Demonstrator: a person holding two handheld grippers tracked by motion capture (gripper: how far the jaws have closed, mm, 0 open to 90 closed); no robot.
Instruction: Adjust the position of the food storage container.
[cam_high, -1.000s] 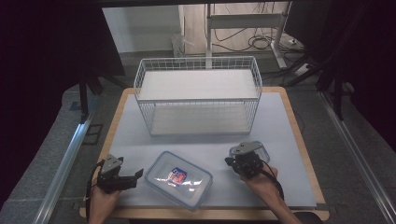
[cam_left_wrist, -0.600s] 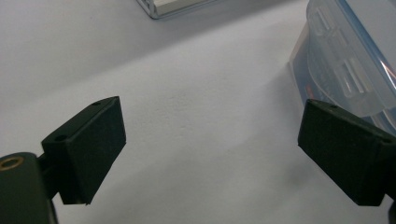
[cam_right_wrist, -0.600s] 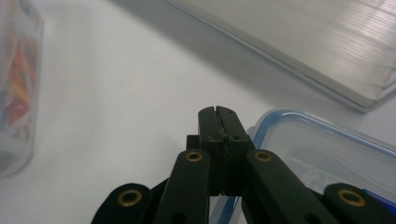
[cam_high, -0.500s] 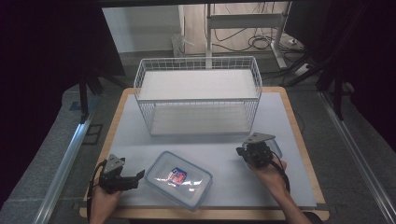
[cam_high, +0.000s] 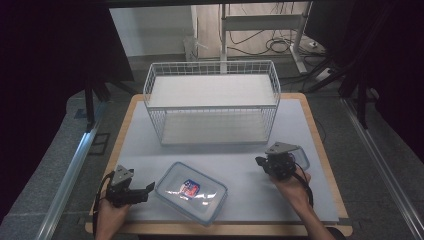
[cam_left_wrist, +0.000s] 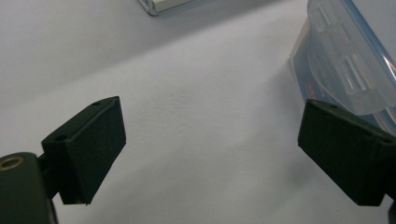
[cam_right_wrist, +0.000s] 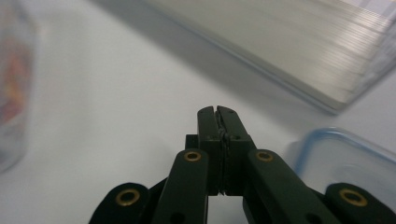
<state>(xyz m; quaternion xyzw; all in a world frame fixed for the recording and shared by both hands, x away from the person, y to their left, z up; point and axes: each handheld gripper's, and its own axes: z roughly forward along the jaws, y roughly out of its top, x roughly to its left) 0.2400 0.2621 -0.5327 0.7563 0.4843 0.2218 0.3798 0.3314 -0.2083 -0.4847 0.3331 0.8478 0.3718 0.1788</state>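
- High view puts the lidded container (cam_high: 191, 192) flat at the front of the bench (cam_high: 225, 160), between both hands.
- Left tool (cam_high: 145, 189) sits right beside its edge, jaws wide apart, nothing in them.
- Right tool (cam_high: 261, 163) is shut tight and empty, next to a second clear box (cam_high: 301, 159).
- Looks like the approach stage; next, I'd guess, left jaws need to straddle the container's rim.
- Wire basket (cam_high: 212, 100) stands behind, dark room all around.
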